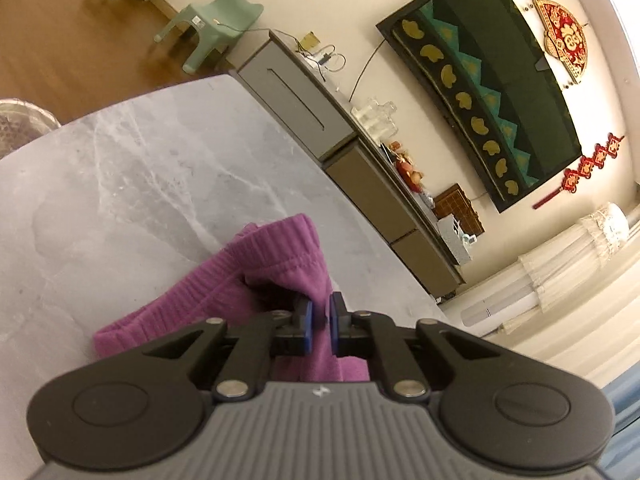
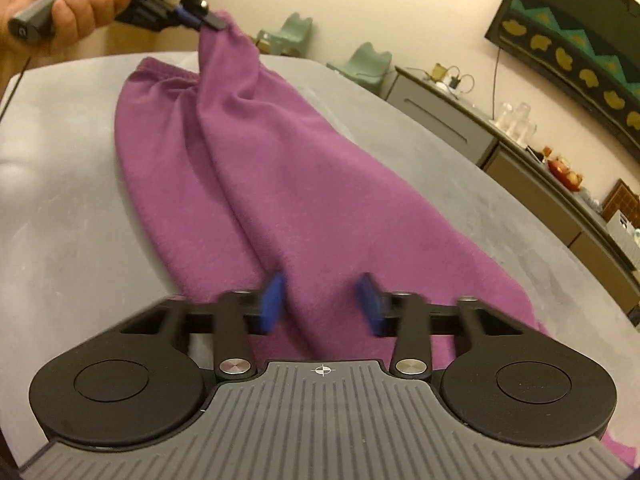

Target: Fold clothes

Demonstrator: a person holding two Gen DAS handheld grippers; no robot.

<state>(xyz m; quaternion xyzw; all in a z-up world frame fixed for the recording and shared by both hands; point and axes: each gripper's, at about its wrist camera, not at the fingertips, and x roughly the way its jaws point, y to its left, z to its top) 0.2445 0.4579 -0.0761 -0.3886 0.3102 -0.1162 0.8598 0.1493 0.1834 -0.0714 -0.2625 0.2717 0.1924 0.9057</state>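
Note:
A purple knit garment (image 2: 280, 184) lies lengthwise across the grey marble table (image 2: 72, 240). My left gripper (image 1: 321, 316) is shut on the ribbed waistband end of the garment (image 1: 248, 280) and holds that corner lifted off the table. In the right wrist view that left gripper (image 2: 208, 20) shows at the far end, held by a hand (image 2: 60, 4), with the cloth hanging from it. My right gripper (image 2: 320, 300) is open, its blue pads (image 2: 274, 300) standing on either side of a raised fold at the near end of the garment.
A grey sideboard (image 1: 304, 104) with cables, glass jars and boxes runs along the wall beyond the table (image 1: 120, 168). A dark screen (image 1: 488, 92) hangs above it. Pale green plastic chairs (image 1: 212, 24) stand on the wooden floor. Curtains (image 1: 568, 264) hang at the right.

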